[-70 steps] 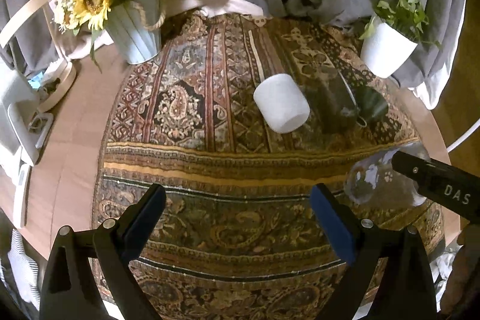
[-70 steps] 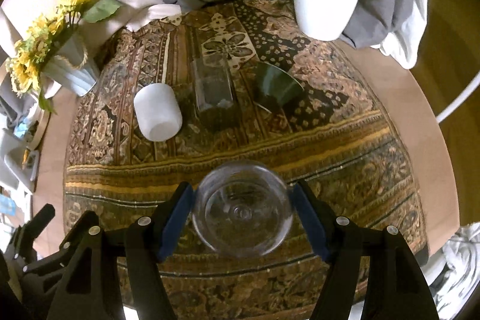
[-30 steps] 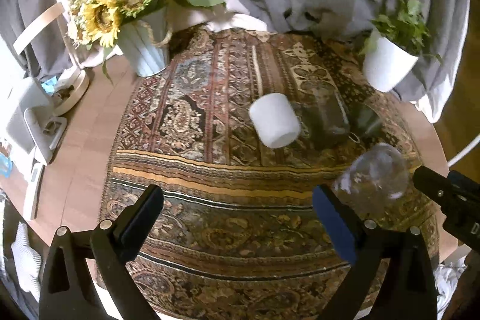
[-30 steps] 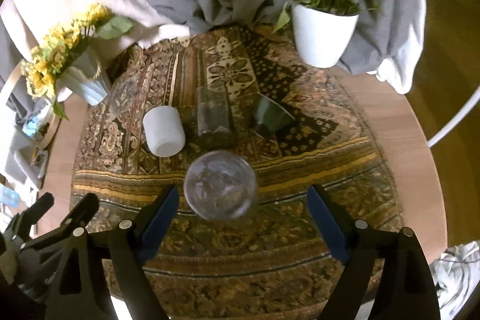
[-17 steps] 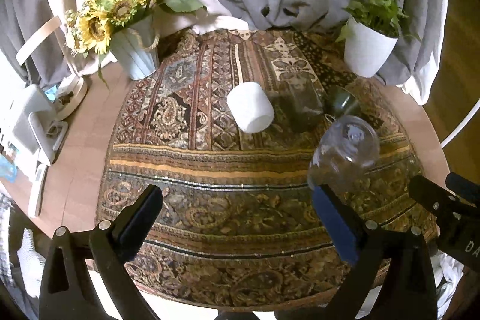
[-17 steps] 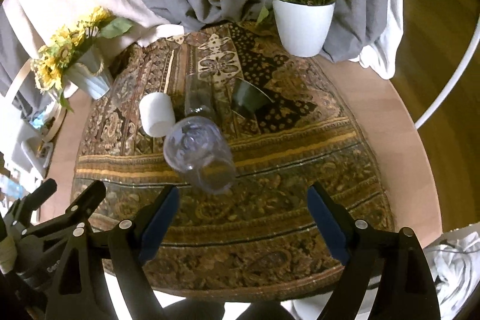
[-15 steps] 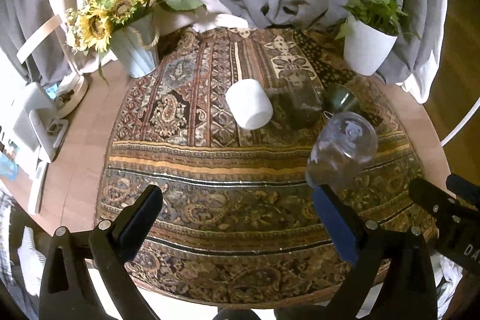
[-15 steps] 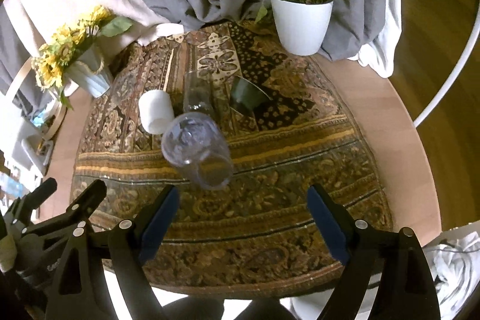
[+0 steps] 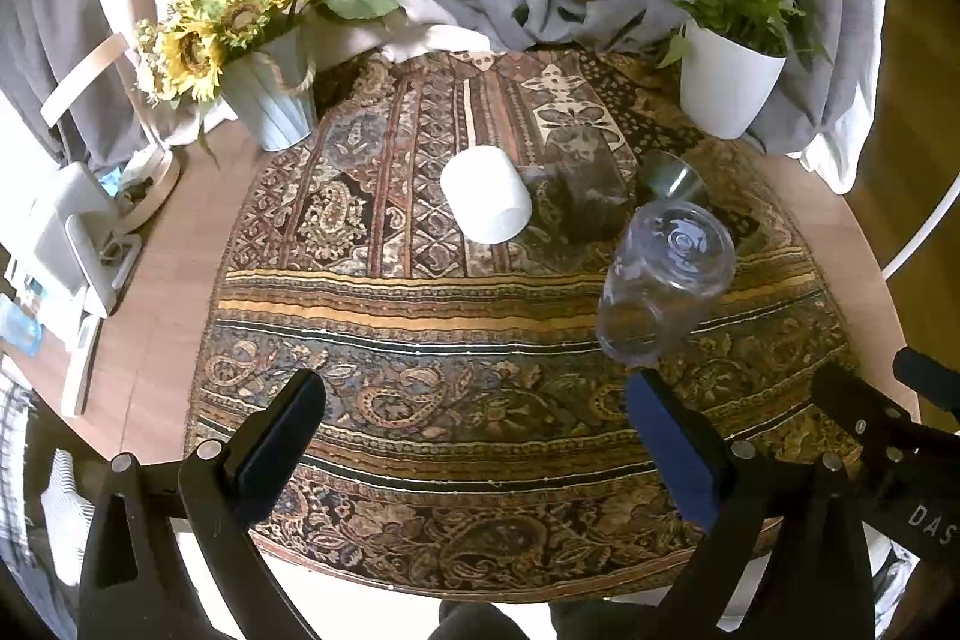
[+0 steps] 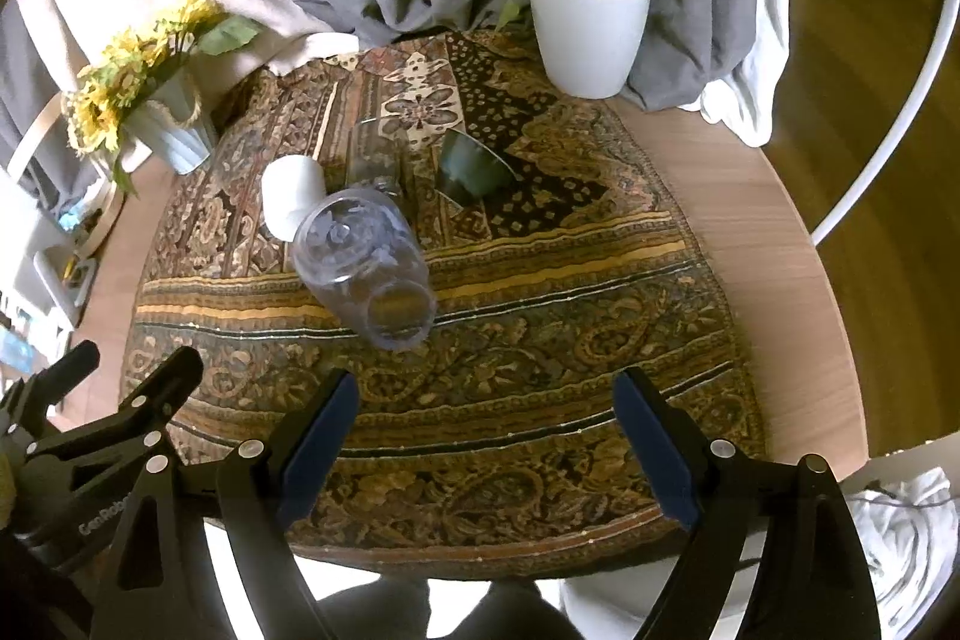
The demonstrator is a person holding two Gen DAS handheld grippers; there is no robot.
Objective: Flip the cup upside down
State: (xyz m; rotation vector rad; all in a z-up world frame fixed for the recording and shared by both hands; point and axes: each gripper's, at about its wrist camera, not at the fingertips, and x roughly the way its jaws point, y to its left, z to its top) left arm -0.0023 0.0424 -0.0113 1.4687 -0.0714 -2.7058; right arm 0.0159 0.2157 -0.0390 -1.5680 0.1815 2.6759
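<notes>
A clear plastic cup [image 9: 666, 280] stands upside down on the patterned cloth [image 9: 420, 316], its base up; it also shows in the right wrist view [image 10: 366, 262]. Behind it stand a white cup [image 9: 486, 201], a dark glass tumbler [image 9: 579, 196] and a dark green cup [image 9: 672, 178], all inverted, in a row. My left gripper [image 9: 480, 436] is open and empty near the table's front edge. My right gripper [image 10: 486, 436] is open and empty, pulled back from the clear cup.
A sunflower vase [image 9: 270, 100] stands at the back left and a white potted plant [image 9: 729, 82] at the back right. Grey curtains hang behind. White devices [image 9: 66, 244] lie on the bare wood at the left.
My right gripper opened and let go of the clear cup, which now stands inverted on the cloth. Both grippers drew back and up from the table.
</notes>
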